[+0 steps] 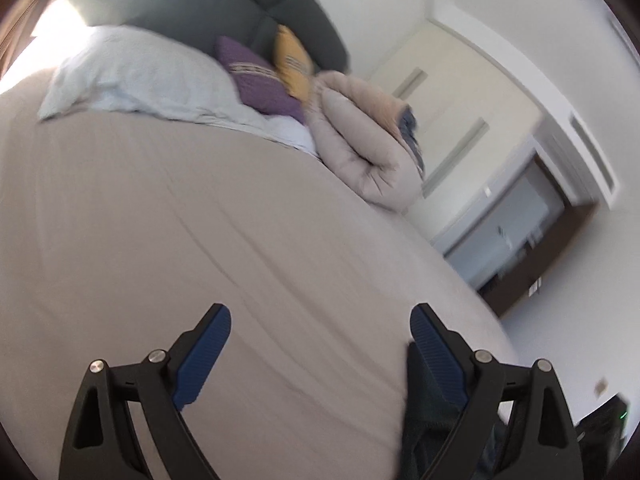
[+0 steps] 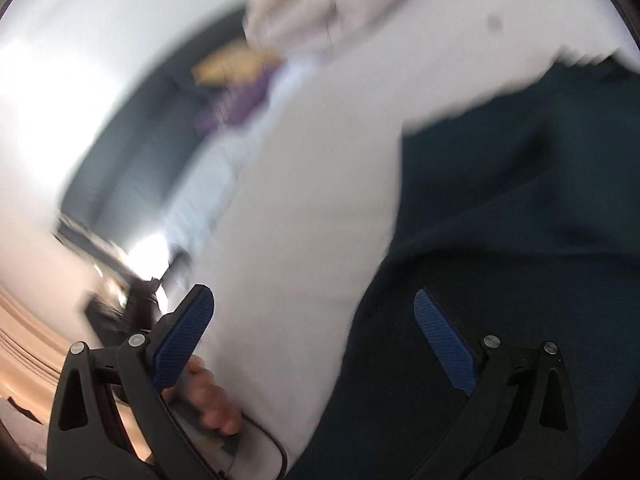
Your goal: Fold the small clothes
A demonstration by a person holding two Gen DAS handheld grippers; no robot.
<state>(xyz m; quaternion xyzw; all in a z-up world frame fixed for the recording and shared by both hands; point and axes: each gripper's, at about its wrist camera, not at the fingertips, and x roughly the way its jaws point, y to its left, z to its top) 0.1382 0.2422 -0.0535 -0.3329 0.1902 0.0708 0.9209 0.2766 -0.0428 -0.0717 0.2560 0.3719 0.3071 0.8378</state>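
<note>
A dark teal garment [image 2: 500, 208] lies on the beige bed sheet [image 2: 296, 208] and fills the right side of the blurred right wrist view. My right gripper [image 2: 316, 320] is open, its right finger over the garment, its left finger over the bed's edge. In the left wrist view my left gripper [image 1: 320, 340] is open and empty above the bare sheet [image 1: 200, 220]. A dark edge of the garment [image 1: 428, 420] shows under its right finger.
At the head of the bed are a white pillow [image 1: 132, 76], a purple cushion [image 1: 260, 76], a yellow cushion [image 1: 294, 60] and a rolled beige duvet [image 1: 360, 140] before a grey headboard [image 1: 224, 4]. A hand [image 2: 212, 396] shows at the bed's edge.
</note>
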